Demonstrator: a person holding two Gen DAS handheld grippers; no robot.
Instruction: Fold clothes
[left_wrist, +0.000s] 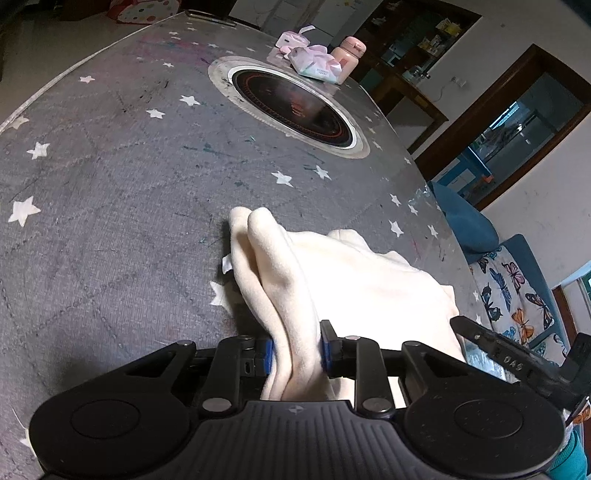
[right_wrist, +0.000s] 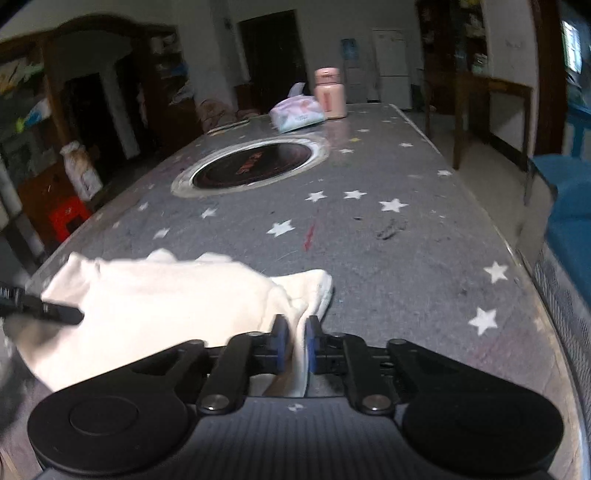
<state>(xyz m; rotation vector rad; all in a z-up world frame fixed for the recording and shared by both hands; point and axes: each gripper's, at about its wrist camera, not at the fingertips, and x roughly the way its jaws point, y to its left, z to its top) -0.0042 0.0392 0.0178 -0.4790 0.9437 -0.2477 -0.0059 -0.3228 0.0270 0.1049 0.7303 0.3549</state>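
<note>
A grey tabletop printed with white stars carries a round black induction cooktop set in a metal ring near its middle. At the far end stand a tissue pack and, just beside it, a pink bottle. A red plastic stool stands on the floor off the tabletop's left edge in the right wrist view; a blue cushion and a butterfly-print cover lie past the right edge in the left wrist view.

The cream garment lies at the near end of the tabletop, bunched and partly raised between the two grippers.

Left gripper — pressed together on a thick, doubled fold of the garment. The fold runs forward from between the blue pads and ends in two rounded lobes resting against the tabletop. The rest of the cloth spreads to the right, toward the black body of the right gripper.

Right gripper — pinching a thinner edge of the garment, which hangs between the pads. The cloth spreads left from here to where the left gripper's black finger lies against it; a short hemmed flap lies on the tabletop just ahead.
</note>
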